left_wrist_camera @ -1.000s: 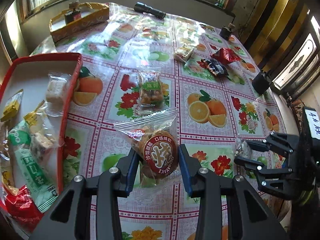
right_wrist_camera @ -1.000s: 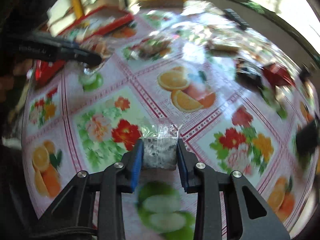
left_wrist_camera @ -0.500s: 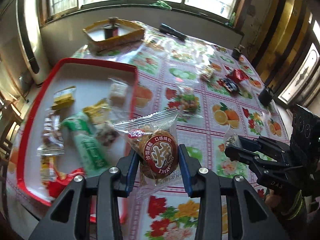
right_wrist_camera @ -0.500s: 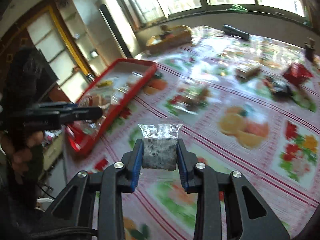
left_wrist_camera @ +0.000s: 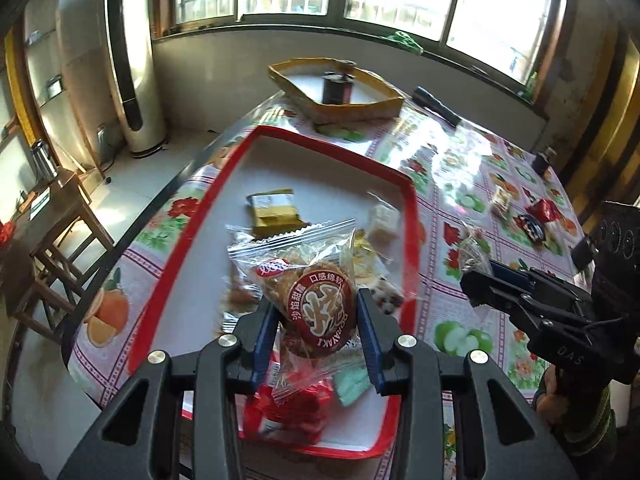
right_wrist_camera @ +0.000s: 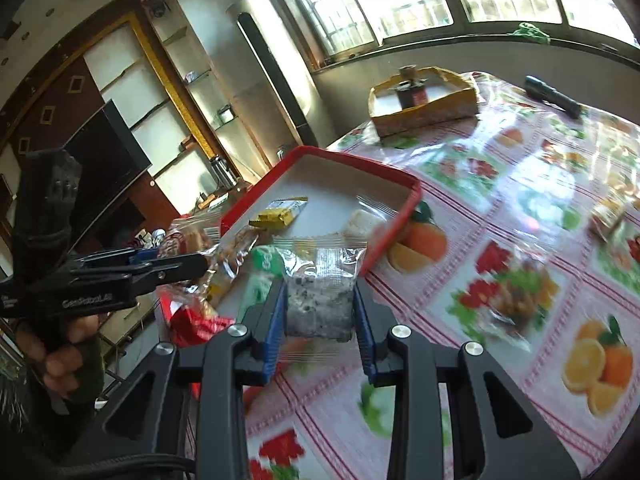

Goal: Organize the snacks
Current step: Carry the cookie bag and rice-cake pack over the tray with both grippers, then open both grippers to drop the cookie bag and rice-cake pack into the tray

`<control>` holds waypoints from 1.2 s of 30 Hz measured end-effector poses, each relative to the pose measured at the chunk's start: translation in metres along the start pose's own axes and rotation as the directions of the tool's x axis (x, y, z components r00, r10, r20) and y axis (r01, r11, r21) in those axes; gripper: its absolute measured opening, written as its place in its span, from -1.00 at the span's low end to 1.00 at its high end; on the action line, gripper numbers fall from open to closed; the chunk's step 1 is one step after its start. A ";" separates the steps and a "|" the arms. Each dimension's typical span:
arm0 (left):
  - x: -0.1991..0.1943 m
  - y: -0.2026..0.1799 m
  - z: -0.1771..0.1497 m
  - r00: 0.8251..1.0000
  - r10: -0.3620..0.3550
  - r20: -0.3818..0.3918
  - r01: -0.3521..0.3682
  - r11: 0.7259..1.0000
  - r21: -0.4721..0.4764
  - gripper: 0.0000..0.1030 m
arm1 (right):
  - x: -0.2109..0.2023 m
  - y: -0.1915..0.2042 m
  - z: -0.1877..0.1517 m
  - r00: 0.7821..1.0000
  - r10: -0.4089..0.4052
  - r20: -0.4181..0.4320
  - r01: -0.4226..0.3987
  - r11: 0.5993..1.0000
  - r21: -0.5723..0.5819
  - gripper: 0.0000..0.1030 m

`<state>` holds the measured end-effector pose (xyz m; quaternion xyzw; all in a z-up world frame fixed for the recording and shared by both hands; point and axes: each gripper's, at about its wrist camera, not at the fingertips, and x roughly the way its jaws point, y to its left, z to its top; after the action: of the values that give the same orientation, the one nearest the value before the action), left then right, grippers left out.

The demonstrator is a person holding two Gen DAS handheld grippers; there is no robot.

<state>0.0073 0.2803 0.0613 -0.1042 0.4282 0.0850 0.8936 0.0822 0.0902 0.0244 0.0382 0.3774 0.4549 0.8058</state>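
Left claw (left_wrist_camera: 318,330) clamps the pastry packet (left_wrist_camera: 316,296) above the red tray (left_wrist_camera: 320,152).

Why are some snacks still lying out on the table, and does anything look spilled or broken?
Nothing looks spilled or broken. A few snacks, like the red packet, still lie loose on the table, outside the red tray. The left gripper holds a round cake packet and the right gripper a speckled bar.

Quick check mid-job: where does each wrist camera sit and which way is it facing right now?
Left wrist: on the left gripper, facing down over the red tray, round pastry packet clamped; right gripper at right.
Right wrist: on the right gripper, speckled bar packet clamped; left gripper at left.
Shared: tray, yellow box.
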 end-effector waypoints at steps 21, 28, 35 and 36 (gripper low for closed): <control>0.043 0.027 0.011 0.996 0.075 -0.041 -0.077 0.996 -0.038 -0.26 | 0.096 0.015 0.039 0.994 -0.016 -0.112 0.013 0.999 -0.034 -0.32; 0.049 0.026 0.009 0.993 0.115 -0.036 -0.116 0.993 -0.015 -0.26 | 0.112 0.015 0.041 0.991 -0.022 -0.133 0.020 1.000 -0.020 -0.28; 0.042 0.027 0.009 0.991 0.130 -0.033 -0.131 0.991 -0.026 -0.09 | 0.092 0.012 0.043 0.995 -0.017 -0.096 0.018 1.000 0.004 0.06; 0.038 0.027 0.009 0.991 0.131 -0.025 -0.131 0.991 -0.032 -0.09 | 0.086 0.014 0.044 0.996 -0.027 -0.088 0.027 1.000 0.000 0.07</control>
<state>0.0314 0.3113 0.0341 -0.0917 0.4427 0.1494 0.8794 0.1273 0.1764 0.0119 0.0134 0.4132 0.4450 0.7944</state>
